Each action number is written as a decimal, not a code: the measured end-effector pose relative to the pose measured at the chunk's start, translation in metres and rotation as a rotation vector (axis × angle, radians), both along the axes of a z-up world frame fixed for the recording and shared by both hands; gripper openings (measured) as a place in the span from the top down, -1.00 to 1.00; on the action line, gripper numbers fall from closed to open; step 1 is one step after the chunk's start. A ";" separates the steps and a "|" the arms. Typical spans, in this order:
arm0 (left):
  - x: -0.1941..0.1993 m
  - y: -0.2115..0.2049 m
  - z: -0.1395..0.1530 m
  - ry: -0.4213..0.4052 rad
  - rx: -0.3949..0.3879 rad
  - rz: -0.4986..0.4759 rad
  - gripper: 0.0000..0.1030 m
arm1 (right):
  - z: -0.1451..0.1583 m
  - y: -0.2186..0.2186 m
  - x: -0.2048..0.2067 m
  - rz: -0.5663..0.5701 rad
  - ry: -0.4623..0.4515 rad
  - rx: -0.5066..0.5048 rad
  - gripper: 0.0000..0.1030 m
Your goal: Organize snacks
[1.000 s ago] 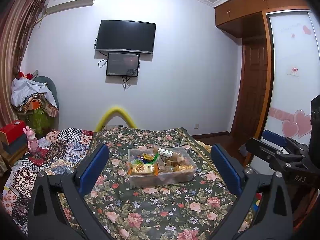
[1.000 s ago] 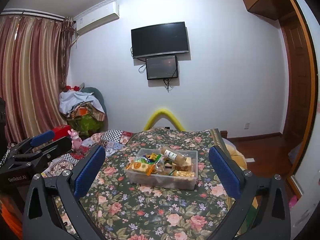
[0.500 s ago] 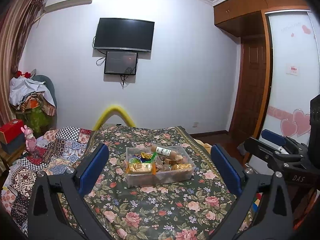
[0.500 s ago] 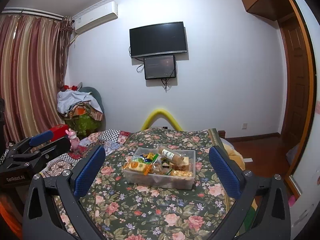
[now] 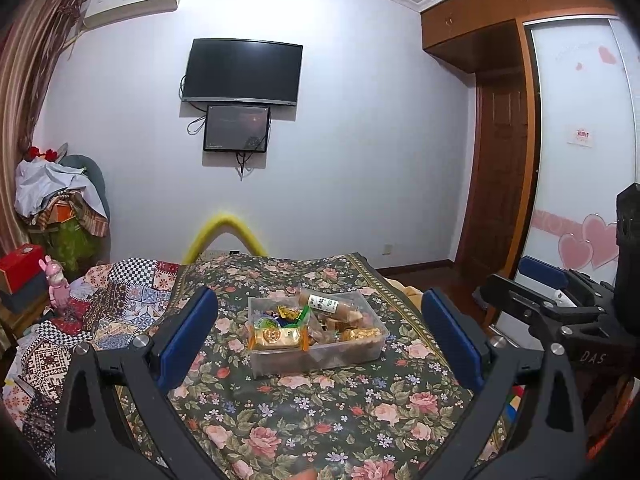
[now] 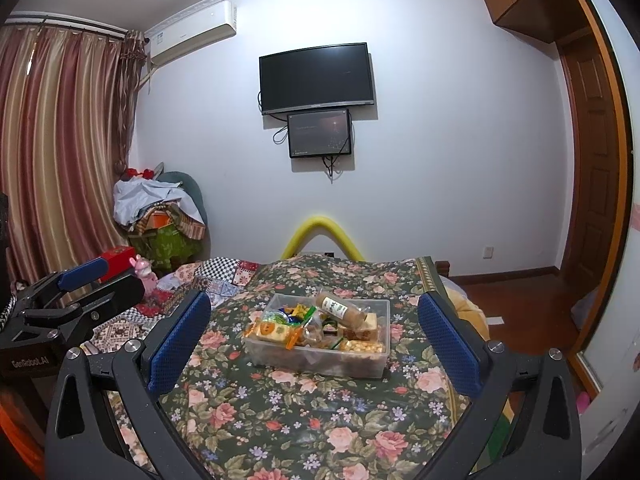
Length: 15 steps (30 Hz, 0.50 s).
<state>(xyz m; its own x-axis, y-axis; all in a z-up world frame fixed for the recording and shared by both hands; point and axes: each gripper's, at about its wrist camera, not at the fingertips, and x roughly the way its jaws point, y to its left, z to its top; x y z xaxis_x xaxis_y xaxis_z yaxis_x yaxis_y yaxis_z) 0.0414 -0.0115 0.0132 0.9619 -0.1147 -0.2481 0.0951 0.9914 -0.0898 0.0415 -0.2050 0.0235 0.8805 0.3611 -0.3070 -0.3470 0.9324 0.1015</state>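
A clear plastic bin (image 5: pixel 320 354) (image 6: pixel 280 354) full of snacks sits in the middle of the floral tablecloth (image 5: pixel 320 412) (image 6: pixel 280 412). On top lies a brown bottle with a white label (image 5: pixel 325 303) (image 6: pixel 340 307); an orange-wrapped cake (image 5: pixel 276 337) (image 6: pixel 274 330) rests at the near left of the bin. My left gripper (image 5: pixel 320 338) is open, well short of the bin, nothing between its blue pads (image 5: pixel 188 336). My right gripper (image 6: pixel 314 336) is open too, with nothing held, and also shows at the right edge of the left wrist view (image 5: pixel 544 284).
A patchwork cloth (image 5: pixel 92 312) lies left of the table with a pink toy (image 5: pixel 56 280) and a red box (image 5: pixel 20 268). A yellow arch (image 5: pixel 224 236) stands behind the table. A heap of clothes (image 6: pixel 160 208), curtains and a wooden door (image 5: pixel 500 184) line the walls.
Both cameras have tilted or drawn back slightly, so the bin sits a little lower in view. Both grippers stay open and nothing was picked up.
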 end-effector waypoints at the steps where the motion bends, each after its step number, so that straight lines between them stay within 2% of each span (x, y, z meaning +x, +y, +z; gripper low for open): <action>1: 0.000 0.000 0.000 0.000 0.000 0.000 -1.00 | -0.001 -0.001 0.001 0.000 0.000 0.000 -1.00; 15: 0.002 0.000 -0.001 0.003 -0.007 -0.006 -1.00 | -0.003 -0.001 0.003 -0.004 0.004 -0.003 -1.00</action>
